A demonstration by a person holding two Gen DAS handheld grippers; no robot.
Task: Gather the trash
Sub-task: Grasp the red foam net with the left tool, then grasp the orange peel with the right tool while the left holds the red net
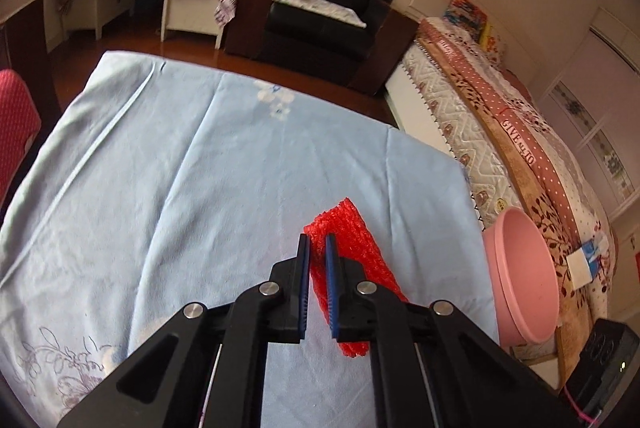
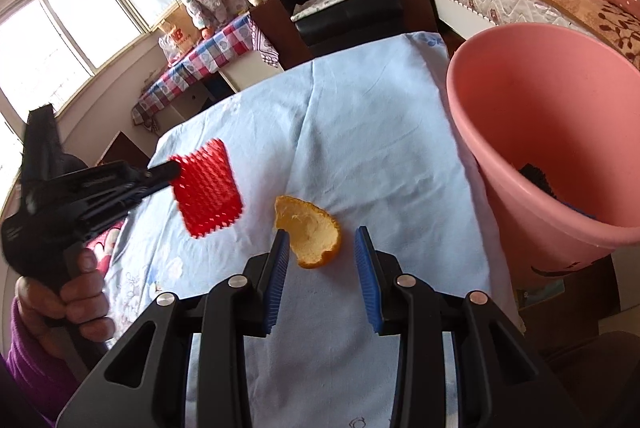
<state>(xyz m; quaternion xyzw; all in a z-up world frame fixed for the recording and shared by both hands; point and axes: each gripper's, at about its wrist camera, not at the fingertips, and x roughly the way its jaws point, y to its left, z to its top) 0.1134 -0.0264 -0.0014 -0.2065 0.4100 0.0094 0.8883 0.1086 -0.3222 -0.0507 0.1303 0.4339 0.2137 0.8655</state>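
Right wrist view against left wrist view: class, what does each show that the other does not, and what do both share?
Only the right wrist view shows the orange peel on the cloth between the open right tongs, the hand holding the left tool, and something dark inside the bin. Only the left wrist view shows the red chair beside the table. Both show the left tongs shut on the red foam net, the pink bin, the blue tablecloth and the black armchair.

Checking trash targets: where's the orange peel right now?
In the right wrist view the orange peel lies on the blue cloth, just ahead of the right hand-held gripper, pink bin to its right.
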